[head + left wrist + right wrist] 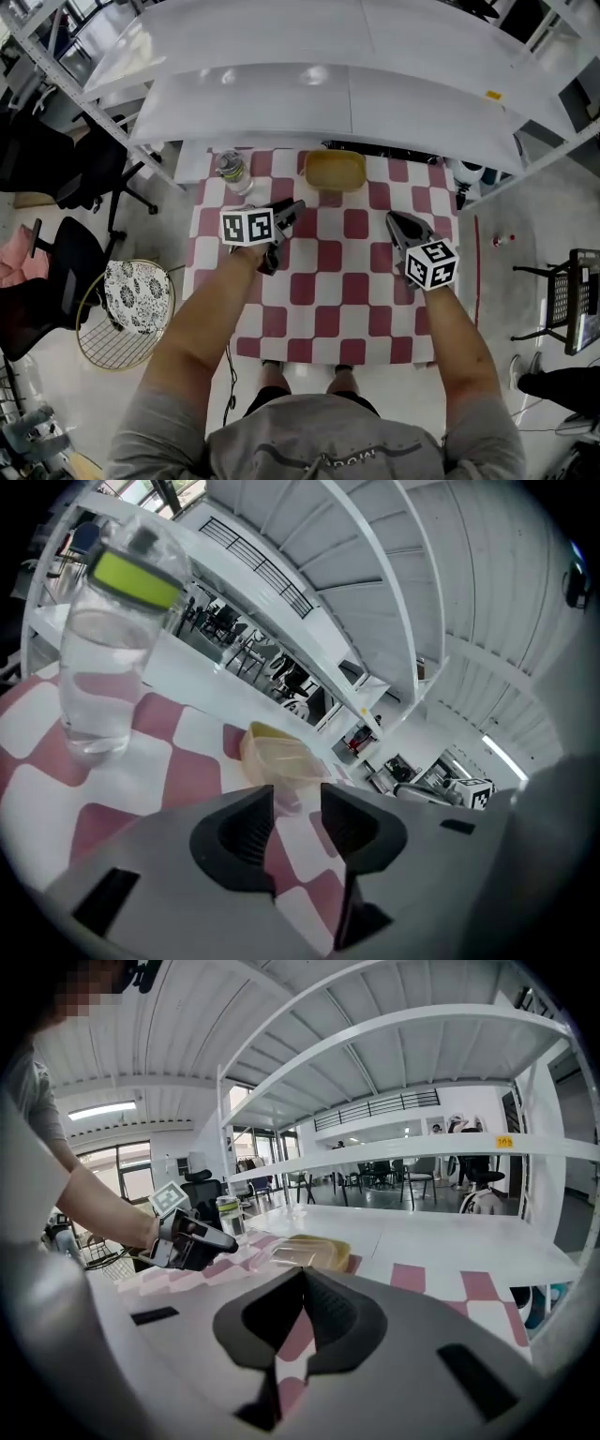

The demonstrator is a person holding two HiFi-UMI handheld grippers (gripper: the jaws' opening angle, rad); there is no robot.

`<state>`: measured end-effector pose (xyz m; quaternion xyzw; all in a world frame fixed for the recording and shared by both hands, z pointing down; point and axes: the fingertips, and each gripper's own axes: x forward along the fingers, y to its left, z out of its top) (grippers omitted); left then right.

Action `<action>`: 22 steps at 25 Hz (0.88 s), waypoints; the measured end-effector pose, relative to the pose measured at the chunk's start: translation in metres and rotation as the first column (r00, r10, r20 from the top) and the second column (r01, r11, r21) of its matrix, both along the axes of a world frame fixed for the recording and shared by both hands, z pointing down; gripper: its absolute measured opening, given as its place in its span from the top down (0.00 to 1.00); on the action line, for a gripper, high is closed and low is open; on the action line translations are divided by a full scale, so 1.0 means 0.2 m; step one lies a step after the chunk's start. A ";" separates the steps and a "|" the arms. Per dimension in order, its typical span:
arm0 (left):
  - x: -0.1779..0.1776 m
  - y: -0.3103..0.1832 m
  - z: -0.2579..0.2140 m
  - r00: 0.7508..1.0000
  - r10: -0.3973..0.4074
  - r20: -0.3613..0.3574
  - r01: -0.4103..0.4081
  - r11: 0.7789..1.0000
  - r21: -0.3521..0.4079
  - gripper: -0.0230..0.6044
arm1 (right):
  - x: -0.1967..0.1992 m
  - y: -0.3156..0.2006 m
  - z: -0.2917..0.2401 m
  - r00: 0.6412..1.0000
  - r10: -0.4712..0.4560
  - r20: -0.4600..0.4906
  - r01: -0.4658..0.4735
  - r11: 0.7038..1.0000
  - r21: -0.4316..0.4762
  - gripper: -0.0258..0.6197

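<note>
Left tool point(297, 810): released. I read its two black ribbed jaws standing a narrow gap apart, with nothing between them; only the checked cloth shows through the gap. Right tool point(302, 1281): clenched. Its jaw tips meet, and they grip nothing.

Reference landmark: the yellow translucent plastic container point(335, 170), a shallow rectangular box with a clear lid. It sits at the far edge of the red-and-white checked worktop point(328, 281), about midway along that edge.

Positions relative to the container:
- The left tool hovers over the cloth on the near side of the container and to its left. It is near the container but apart from it, and its jaws point toward it. In the left gripper view the container lies straight beyond the jaw gap.
- The right tool hovers on the near side of the container and to its right, farther off than the left tool and touching nothing.
- A clear plastic bottle point(231, 170) with a yellow-green label band stands upright to the left of the container at the same far edge, well apart from it.
- A white shelf point(328, 94) runs behind and above the container.
- A round wire-frame chair with a patterned cushion point(131, 298) stands on the floor far to the left of the container, off the worktop.
</note>
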<state>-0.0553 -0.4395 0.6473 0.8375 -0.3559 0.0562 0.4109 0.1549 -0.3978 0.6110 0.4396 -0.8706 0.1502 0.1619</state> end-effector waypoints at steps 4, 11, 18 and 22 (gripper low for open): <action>0.07 -0.07 0.10 0.998 0.007 -0.064 -0.012 0.996 -0.083 0.65 | -0.02 -0.05 0.05 1.000 -0.023 -0.007 0.023 1.000 0.005 0.92; 0.09 -0.17 0.17 0.988 -0.033 -0.148 0.010 0.988 -0.154 0.61 | -0.04 -0.08 0.11 0.999 -0.040 0.013 0.040 0.999 0.003 0.92; 0.14 -0.19 0.20 0.981 -0.032 -0.189 -0.004 0.982 -0.190 0.60 | -0.08 -0.07 0.17 0.999 -0.049 0.012 0.049 0.999 -0.006 0.92; 0.15 -0.21 0.20 0.980 -0.041 -0.193 0.001 0.979 -0.202 0.61 | -0.09 -0.06 0.20 0.998 -0.056 0.006 0.056 0.998 -0.008 0.92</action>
